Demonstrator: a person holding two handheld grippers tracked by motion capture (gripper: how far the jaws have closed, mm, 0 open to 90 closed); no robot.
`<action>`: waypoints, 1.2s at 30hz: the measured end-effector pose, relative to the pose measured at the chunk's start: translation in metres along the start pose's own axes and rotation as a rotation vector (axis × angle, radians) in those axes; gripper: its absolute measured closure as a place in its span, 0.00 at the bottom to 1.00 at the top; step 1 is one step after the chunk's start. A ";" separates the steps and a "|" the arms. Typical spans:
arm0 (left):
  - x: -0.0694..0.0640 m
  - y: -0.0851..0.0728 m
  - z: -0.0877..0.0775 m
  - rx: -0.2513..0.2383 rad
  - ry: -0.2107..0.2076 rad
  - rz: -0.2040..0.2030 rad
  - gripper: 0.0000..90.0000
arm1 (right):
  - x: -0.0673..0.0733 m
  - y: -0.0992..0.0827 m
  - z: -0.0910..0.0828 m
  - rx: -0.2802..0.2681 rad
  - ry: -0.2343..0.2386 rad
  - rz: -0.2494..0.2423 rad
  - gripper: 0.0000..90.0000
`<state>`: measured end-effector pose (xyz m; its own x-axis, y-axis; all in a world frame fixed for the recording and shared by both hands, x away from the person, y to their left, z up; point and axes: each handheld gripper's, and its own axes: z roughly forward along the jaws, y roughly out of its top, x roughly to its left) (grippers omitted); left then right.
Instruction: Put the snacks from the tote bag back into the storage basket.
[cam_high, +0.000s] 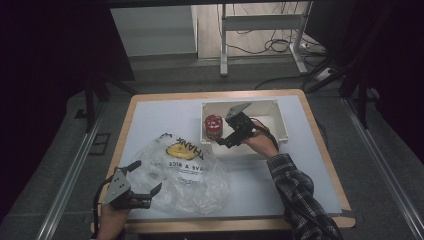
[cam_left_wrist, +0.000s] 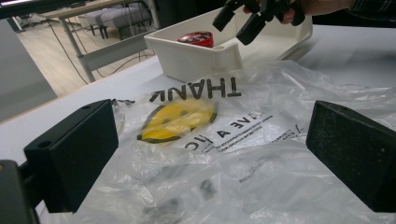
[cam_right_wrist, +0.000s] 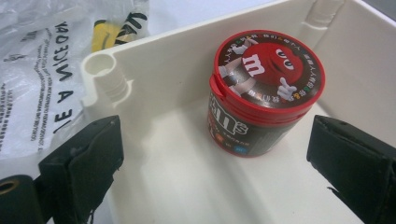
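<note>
table (cam_high: 150, 120): white top w/ wood rim; carries all items.
bag (cam_high: 185, 172): clear plastic, printed w/ yellow smiley, lies crumpled at near-left part of table, just beside bin's near-left corner. Looks flat, mouth not held open.
bin (cam_high: 280, 122): white plastic box at far-right part of table, open top; besides the can its floor looks bare where visible.
can (cam_right_wrist: 261, 93): small round candy can, red lid, upright in bin's left end, near the left wall; lid on.
right hand-held gripper (cam_high: 226, 142): over bin's near edge, aimed at can. Jaws wide apart, can ahead between their lines but no pad touching it, nothing gripped.
left hand-held gripper (cam_high: 147, 181): at table's near-left corner, by bag's near-left edge. Jaws spread, bag film lies between/under them, not pinched.
step in hand: prob. reach for can, likely to move it bin -> bag.
done so far: right gripper lined up w/ can; left gripper placed at bag.
left to do: close on can, lift out of bin, carry over; bag prob. needs grabbing/opening; can then goes in.
progress: early, approach only, by my read.
</note>
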<state>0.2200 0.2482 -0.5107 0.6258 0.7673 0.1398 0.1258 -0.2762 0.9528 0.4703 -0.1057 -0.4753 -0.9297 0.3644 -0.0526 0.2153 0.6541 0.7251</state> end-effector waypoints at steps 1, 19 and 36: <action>0.000 0.000 0.000 -0.001 0.000 0.000 0.02 | 0.001 -0.001 -0.001 -0.002 0.000 0.002 0.05; 0.000 0.000 -0.001 -0.007 0.002 0.002 0.02 | 0.020 -0.004 -0.012 -0.013 0.010 -0.019 0.05; -0.001 0.000 -0.001 -0.008 0.001 0.003 0.02 | 0.024 -0.017 -0.028 -0.048 -0.006 0.013 0.05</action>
<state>0.2189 0.2484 -0.5102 0.6251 0.7673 0.1433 0.1175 -0.2740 0.9545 0.4364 -0.1264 -0.4695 -0.9252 0.3765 -0.0470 0.2124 0.6166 0.7581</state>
